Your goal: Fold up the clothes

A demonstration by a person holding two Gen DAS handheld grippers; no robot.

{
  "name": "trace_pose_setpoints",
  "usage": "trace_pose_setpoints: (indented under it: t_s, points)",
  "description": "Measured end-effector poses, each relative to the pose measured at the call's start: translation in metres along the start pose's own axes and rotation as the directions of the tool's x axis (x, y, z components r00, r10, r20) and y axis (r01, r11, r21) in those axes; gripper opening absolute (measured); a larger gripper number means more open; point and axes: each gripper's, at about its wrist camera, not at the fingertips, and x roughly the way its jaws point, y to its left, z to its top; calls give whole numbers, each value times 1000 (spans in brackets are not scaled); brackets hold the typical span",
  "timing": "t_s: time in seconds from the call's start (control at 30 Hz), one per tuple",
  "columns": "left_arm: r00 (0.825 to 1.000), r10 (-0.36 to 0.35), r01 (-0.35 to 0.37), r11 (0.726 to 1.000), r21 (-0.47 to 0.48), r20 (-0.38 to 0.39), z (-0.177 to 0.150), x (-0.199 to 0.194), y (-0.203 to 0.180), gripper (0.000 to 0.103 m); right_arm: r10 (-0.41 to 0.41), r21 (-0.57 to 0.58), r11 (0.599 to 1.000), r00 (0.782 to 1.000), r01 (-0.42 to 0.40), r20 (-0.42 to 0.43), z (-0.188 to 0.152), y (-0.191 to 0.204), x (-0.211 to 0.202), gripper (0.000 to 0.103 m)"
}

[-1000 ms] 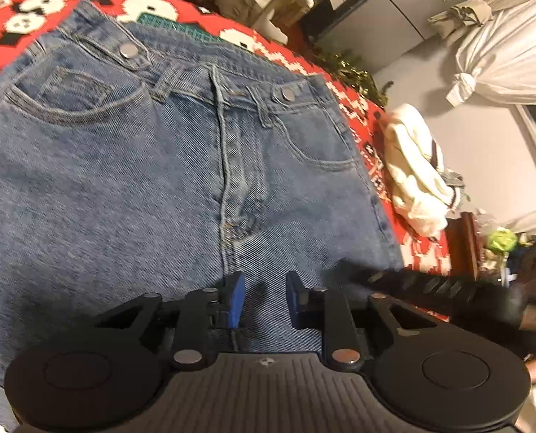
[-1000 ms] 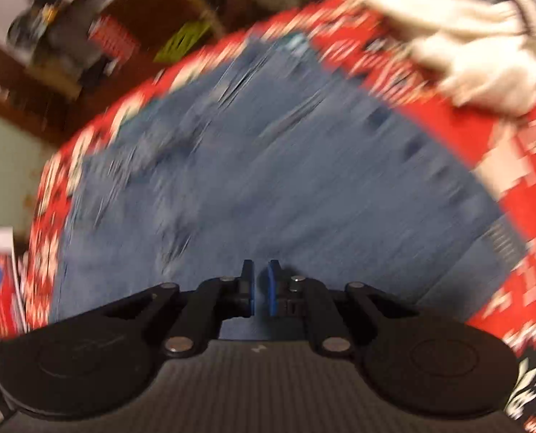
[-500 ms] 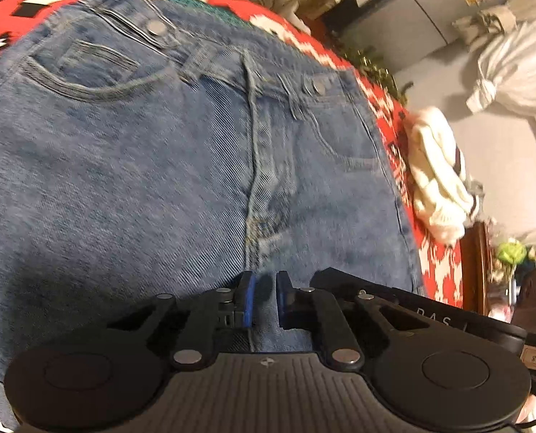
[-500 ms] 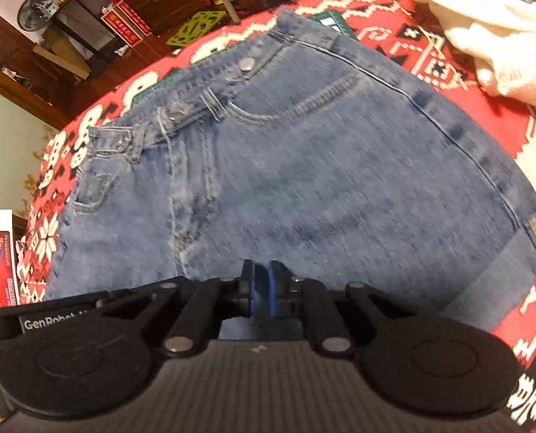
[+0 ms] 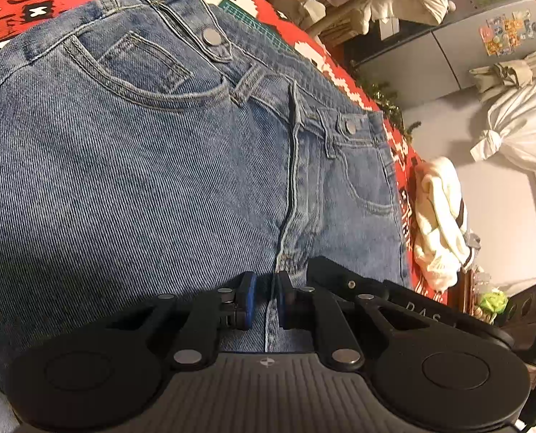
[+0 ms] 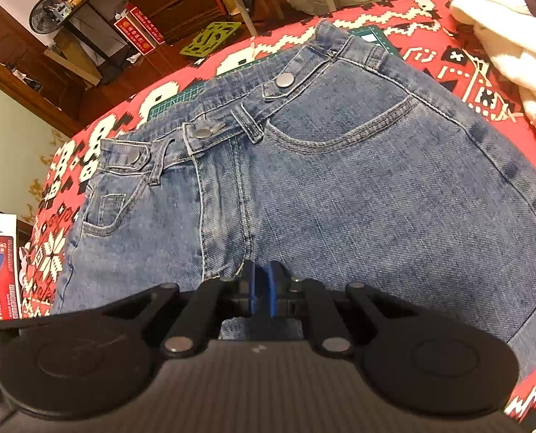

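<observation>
Jeans (image 5: 167,180) lie flat and unfolded on the patterned cloth (image 6: 448,54); left gripper (image 5: 265,301) slightly parted, right gripper (image 6: 262,290) nearly closed, both apparently empty; folding remains.

Both wrist views close over the jeans (image 5: 159,180) — shared crotch, waistband

The jeans (image 5: 131,180) are coarse twill denim with dull metal snap buttons (image 5: 212,37); the patterned cloth (image 6: 444,61) beneath looks woven, matt.
</observation>
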Motion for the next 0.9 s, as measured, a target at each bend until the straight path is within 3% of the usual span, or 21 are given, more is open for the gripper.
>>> trace_pose_setpoints:
  t_s: [0.17,0.33,0.57,0.8,0.9]
  points:
    - [1000,-8,8,1000,-12,9,5,0,3,11,17,-17,1000,1000,-17,8,5,9,-1,8]
    - [1000,-1,1,1000,-15,15,7,0,2,11,-27,-57,998,999,28,27,6,14,7,5]
    - [1000,-8,8,1000,-2,24,7,-3,-2,11,-50,28,998,996,48,79,23,-17,-13,5]
    - [999,-27,27,1000,16,26,5,-6,-6,11,-21,35,999,1000,20,9,20,-23,-8,5]
    - [999,-27,27,1000,16,21,5,-5,-6,11,-48,5,999,999,48,0,15,-20,-1,2]
